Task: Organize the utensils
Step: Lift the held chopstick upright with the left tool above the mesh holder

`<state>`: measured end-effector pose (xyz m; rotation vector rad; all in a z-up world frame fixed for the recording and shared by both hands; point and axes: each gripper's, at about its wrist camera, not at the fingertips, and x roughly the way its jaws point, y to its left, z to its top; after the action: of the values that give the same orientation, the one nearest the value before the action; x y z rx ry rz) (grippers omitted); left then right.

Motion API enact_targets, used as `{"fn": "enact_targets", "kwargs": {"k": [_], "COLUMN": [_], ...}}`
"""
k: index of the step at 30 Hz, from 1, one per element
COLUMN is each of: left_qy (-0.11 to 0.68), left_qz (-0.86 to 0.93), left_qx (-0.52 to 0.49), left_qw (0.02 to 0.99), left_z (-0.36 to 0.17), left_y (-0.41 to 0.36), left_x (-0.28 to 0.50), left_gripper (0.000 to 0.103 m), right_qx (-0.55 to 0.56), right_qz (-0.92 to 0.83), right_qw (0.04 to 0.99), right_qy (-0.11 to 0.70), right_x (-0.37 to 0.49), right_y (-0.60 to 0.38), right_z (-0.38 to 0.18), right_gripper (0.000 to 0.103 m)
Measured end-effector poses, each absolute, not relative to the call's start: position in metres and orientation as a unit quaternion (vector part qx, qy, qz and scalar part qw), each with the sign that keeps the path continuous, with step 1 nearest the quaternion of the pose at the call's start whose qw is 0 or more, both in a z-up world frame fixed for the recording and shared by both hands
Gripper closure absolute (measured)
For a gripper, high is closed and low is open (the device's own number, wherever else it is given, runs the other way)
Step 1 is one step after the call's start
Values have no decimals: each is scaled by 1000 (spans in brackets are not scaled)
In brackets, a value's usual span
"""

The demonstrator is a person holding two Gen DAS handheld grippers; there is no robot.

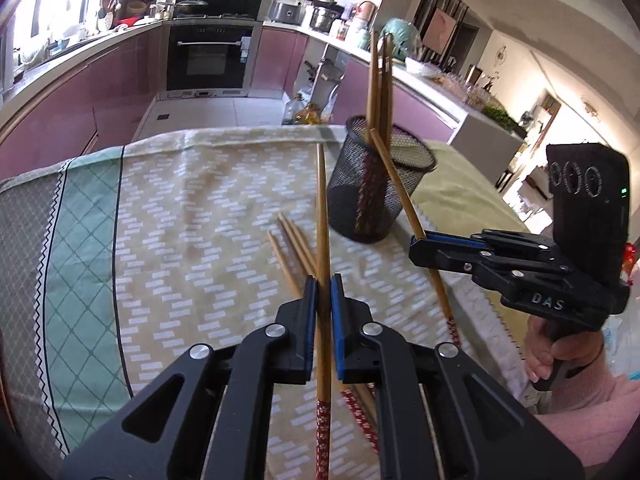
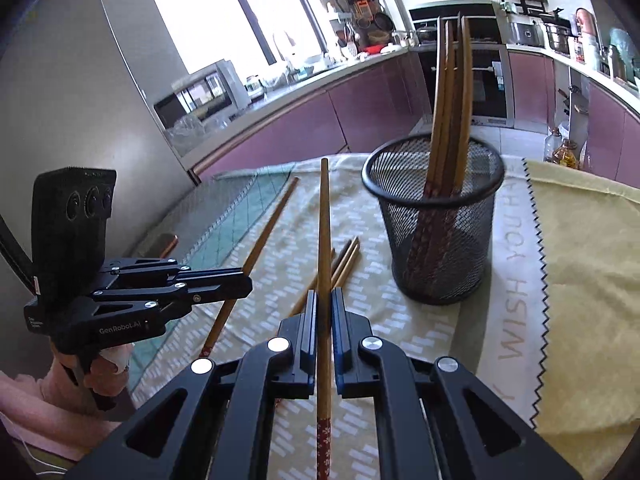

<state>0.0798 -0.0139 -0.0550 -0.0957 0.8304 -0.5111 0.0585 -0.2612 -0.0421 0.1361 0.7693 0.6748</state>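
A black mesh cup (image 1: 380,192) (image 2: 440,240) stands on the patterned tablecloth (image 1: 192,220) with several wooden chopsticks (image 1: 378,88) (image 2: 450,100) upright in it. My left gripper (image 1: 323,288) (image 2: 246,282) is shut on one chopstick (image 1: 322,220) (image 2: 273,220), lifted off the cloth to the left of the cup. My right gripper (image 2: 324,300) (image 1: 418,245) is shut on another chopstick (image 2: 325,220) (image 1: 400,188), whose tip points toward the cup's rim. A few loose chopsticks (image 1: 292,248) (image 2: 346,258) lie on the cloth between the two grippers, in front of the cup.
A yellow cloth (image 2: 580,280) covers the table to the right of the cup. The table's far edge drops to the kitchen floor, with purple cabinets (image 1: 100,92) and an oven (image 1: 210,56) beyond. A hand in a pink sleeve (image 1: 560,360) holds the right gripper.
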Motion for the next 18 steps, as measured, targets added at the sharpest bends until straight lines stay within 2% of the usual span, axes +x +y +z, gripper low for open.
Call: {"fn": "enact_targets", "kwargs": {"k": [18], "left_qy": [336], "left_qz": [-288], "left_qx": [-83], "left_qw": [893], "left_z": [0], "left_y": [-4], "left_x": [73], "left_gripper": [95], "right_qx": [114], "right_qz": [322], "right_qw": [891], "right_qy": [300], "right_x": [53], "right_y": [-304], "right_z": [1], "right_gripper": [97]}}
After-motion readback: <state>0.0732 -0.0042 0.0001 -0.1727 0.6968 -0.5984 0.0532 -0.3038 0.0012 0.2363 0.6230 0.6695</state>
